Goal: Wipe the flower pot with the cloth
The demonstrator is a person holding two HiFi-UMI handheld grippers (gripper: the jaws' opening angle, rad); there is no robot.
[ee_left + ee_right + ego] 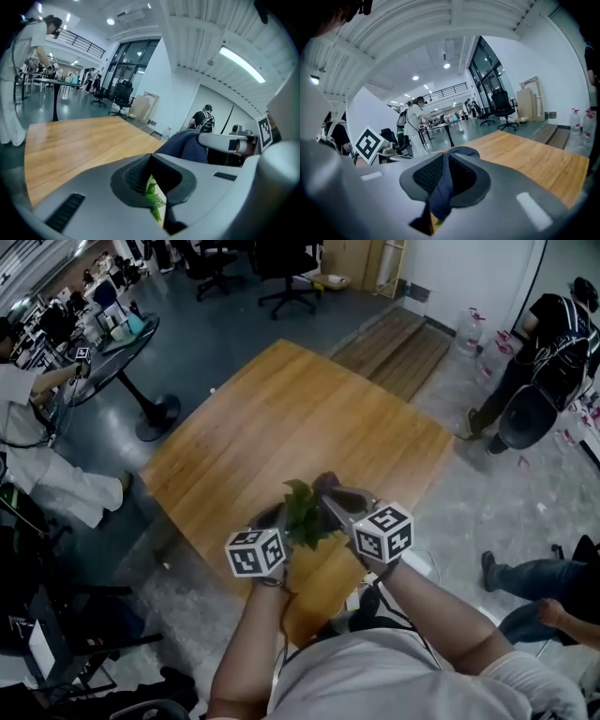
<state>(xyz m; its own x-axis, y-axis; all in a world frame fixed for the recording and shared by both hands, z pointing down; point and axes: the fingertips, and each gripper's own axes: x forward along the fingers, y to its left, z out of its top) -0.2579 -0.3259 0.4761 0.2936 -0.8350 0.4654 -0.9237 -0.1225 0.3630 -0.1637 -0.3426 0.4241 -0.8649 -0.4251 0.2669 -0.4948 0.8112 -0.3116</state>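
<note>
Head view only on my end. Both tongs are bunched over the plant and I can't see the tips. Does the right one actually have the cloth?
Observer: Yes. In the right gripper view the right tongs are shut on the dark blue cloth, which hangs down between them.
Operator: And the left?
Observer: The left tongs are pinched nearly together, with green leaves in the slit. I can't tell whether they also catch the pot.
Operator: Is the cloth spread out or wadded?
Observer: Wadded. The left gripper view shows it bunched in a mound at the tip of the right tongs, with the wooden table behind it.
</note>
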